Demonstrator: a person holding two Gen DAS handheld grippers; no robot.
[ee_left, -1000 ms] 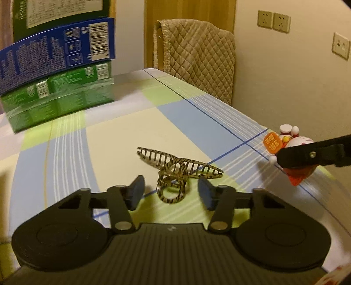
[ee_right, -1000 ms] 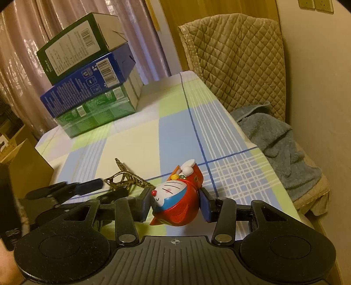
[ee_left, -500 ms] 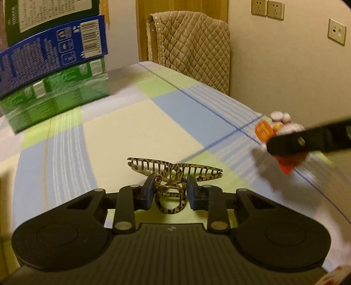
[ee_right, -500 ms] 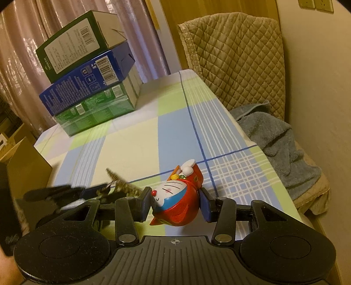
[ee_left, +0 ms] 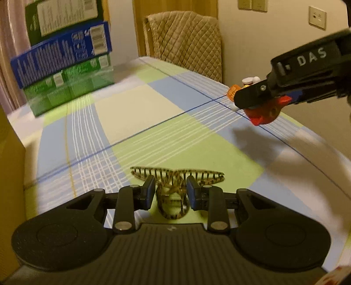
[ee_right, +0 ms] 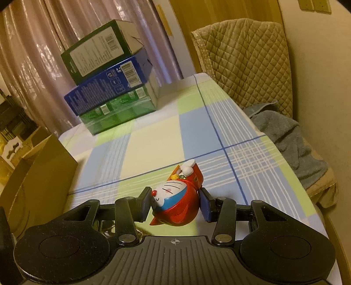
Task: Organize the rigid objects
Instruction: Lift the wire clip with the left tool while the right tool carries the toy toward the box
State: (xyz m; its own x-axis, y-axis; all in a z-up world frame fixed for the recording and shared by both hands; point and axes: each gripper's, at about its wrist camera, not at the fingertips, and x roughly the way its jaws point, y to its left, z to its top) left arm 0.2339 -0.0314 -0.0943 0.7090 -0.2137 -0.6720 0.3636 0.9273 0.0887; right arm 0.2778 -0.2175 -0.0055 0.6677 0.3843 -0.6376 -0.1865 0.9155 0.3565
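Here, taking the stack of three boxes (ee_left: pixel 63 65) at the table's far left corner as the landmark: a dark green box (ee_right: pixel 103 49) on top, a blue box (ee_right: pixel 109 84) in the middle and a bright green box (ee_right: pixel 119 111) at the bottom. All three carry barcodes and small print too blurred to read. One brown cardboard box (ee_right: pixel 37 173) stands at the table's left edge, nearer than the stack.

In front of the stack, at the near end of the checked tablecloth (ee_left: pixel 136 116), the left gripper (ee_left: pixel 170 194) has its two fingers closed against one leopard-patterned hair clip (ee_left: pixel 175 186), clamping its handle loops; the clip's toothed wings spread out beyond the fingertips. Whether it touches the cloth I cannot tell.

Right of the stack and nearer, the right gripper (ee_right: pixel 175 203) is clamped on one red, blue and white cat toy (ee_right: pixel 175 197), lying on its side between the pads. From the left wrist camera that gripper (ee_left: pixel 258 98) is clear of the cloth, a shadow beneath it, and the white letters "DAS" show on its side.

Farther right of the stack, one quilted cover (ee_right: pixel 245 59) drapes a chair back, with one grey towel (ee_right: pixel 289 140) on the seat. Two wall sockets (ee_left: pixel 252 4) and one switch plate (ee_left: pixel 317 14) sit on the wall.
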